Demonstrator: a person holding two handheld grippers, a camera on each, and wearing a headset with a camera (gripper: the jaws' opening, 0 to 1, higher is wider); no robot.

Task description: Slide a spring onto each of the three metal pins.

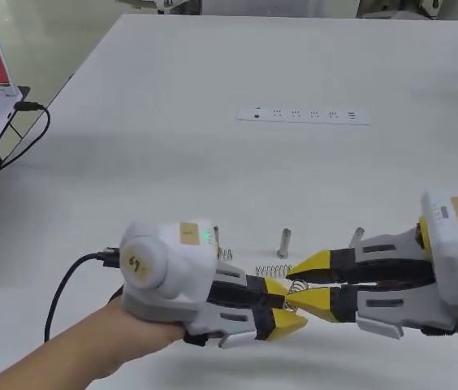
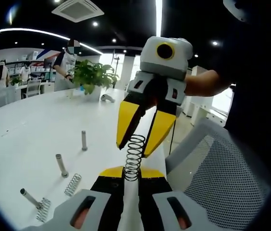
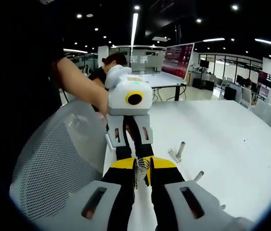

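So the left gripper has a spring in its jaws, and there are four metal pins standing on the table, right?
Not quite: there are three metal pins, not four. The left gripper view shows them standing on the table. The left gripper does have a spring in its jaws.

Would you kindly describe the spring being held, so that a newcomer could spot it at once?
On the white workbench, look at the near edge where the left gripper and right gripper meet tip to tip. The spring sits between their yellow jaws. Unlike the two springs lying by the pins, it is lifted off the surface.
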